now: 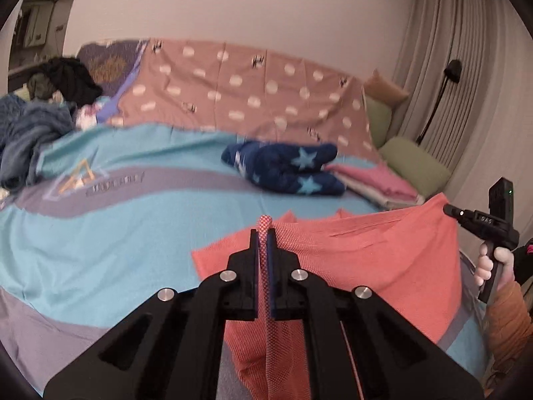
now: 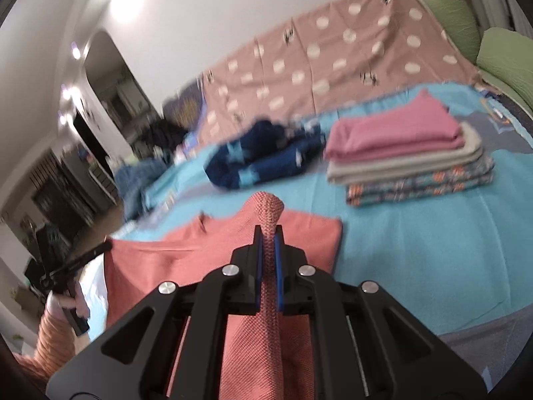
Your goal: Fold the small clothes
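A stack [image 2: 409, 163] of three folded pieces already sat on the bed [image 2: 416, 253]; the coral cloth [image 1: 366, 250] hung between both grippers, left [image 1: 263, 233] and right [image 2: 268, 233] each pinching an edge (fold barely begun); a starred navy garment [image 1: 286, 168] and a far pile [image 1: 30, 133] remained.

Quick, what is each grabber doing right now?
Left gripper: shut on the coral cloth.
Right gripper: shut on the same coral cloth.
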The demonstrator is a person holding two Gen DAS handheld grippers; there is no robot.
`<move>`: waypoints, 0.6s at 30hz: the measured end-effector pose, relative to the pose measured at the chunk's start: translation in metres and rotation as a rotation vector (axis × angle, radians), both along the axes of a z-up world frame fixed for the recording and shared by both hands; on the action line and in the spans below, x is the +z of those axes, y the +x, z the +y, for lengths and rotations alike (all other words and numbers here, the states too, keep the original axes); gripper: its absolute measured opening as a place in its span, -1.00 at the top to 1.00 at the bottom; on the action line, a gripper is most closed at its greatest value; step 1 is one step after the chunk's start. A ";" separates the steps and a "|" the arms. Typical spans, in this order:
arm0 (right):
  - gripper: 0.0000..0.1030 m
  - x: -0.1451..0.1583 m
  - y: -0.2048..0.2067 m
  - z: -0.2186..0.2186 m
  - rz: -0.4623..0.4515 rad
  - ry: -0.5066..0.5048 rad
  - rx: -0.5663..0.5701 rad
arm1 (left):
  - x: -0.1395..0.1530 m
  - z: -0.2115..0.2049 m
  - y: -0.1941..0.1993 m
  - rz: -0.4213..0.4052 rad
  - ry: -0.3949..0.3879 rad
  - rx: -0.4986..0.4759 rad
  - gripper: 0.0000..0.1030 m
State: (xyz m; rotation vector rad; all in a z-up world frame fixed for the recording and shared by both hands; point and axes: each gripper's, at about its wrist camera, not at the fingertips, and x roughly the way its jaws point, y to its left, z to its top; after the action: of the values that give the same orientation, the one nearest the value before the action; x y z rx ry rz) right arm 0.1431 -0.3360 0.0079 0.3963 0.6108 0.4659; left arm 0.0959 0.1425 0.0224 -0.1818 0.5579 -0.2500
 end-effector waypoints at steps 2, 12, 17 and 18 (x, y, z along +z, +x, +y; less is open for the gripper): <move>0.89 0.006 0.004 -0.004 -0.015 0.001 -0.010 | 0.010 -0.002 0.005 -0.031 0.018 -0.001 0.93; 0.73 -0.062 0.103 0.015 0.214 -0.142 -0.064 | -0.090 0.003 0.129 0.282 0.117 0.071 0.89; 0.56 -0.076 0.075 -0.003 0.234 -0.143 -0.046 | -0.091 0.022 0.089 0.260 0.042 0.081 0.56; 0.54 -0.076 0.068 -0.008 0.237 -0.144 -0.049 | -0.087 0.025 0.080 0.253 0.033 0.082 0.47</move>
State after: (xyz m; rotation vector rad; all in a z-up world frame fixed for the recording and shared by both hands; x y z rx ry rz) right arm 0.2108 -0.3439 -0.0677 0.3306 0.8572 0.3280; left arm 0.1759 0.1671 -0.0651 -0.2057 0.8037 -0.1389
